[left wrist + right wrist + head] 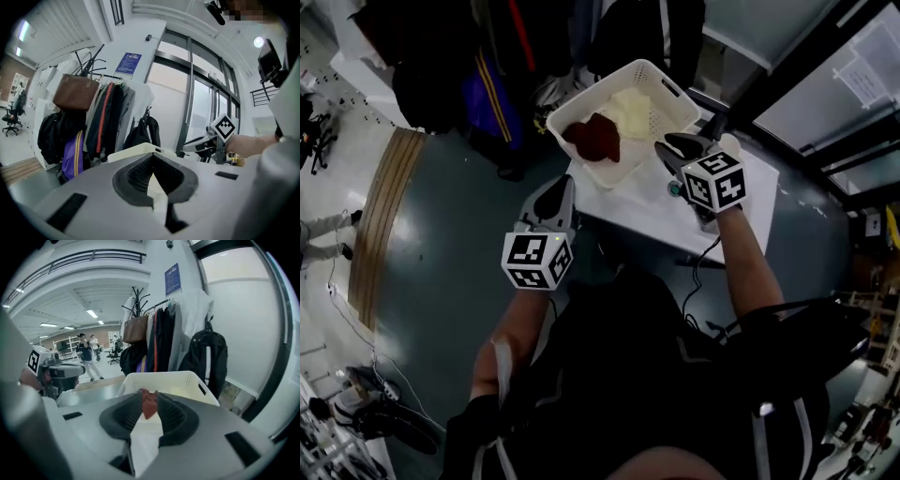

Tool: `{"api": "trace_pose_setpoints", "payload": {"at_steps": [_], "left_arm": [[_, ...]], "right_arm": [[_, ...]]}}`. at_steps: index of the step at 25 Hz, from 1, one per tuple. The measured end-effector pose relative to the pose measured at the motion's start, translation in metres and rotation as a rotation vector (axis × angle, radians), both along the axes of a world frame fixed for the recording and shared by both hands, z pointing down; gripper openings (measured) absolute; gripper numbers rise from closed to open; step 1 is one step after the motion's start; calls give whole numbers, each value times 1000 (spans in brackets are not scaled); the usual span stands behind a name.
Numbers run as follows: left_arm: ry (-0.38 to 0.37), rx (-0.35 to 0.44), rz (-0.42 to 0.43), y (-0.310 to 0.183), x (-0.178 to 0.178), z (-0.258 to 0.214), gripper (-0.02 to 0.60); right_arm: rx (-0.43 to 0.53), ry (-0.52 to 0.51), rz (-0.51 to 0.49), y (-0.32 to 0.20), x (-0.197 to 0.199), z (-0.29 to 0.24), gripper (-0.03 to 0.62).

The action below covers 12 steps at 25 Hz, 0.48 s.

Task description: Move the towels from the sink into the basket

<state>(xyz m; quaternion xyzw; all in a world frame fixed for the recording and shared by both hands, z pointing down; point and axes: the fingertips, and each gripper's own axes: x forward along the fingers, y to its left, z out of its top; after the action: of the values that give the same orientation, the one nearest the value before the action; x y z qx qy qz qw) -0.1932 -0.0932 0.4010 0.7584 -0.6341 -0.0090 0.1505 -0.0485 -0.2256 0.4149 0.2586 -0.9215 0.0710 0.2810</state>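
A white basket (642,66) stands on a white table (647,216). A dark red towel (595,139) and a cream towel (630,108) lie inside it. My right gripper (667,146) hovers over the table just right of the basket, its jaws a little apart and empty. In the right gripper view the red towel (149,404) shows through that narrow gap, inside the basket (159,379) beyond my right gripper (150,392). My left gripper (564,182) is held off the table's near-left edge, its tips together and empty. No sink is in view.
A coat rack (93,117) hung with jackets, a brown bag and backpacks stands behind the table. A glass wall (201,103) runs along the right. A wooden strip (384,216) crosses the grey floor. People (86,355) stand far off in the hall.
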Motion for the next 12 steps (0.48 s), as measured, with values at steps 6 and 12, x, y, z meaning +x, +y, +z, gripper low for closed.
{"api": "trace_pose_setpoints", "payload": {"at_steps": [6,12], "left_arm": [[39,-30,175,-3,58,18,8],[8,-36,297,-20,116,18,8]], "right_arm": [[-4,-6,259,20,112,7,46],[-40,-10,403,24,189,30,46]]}}
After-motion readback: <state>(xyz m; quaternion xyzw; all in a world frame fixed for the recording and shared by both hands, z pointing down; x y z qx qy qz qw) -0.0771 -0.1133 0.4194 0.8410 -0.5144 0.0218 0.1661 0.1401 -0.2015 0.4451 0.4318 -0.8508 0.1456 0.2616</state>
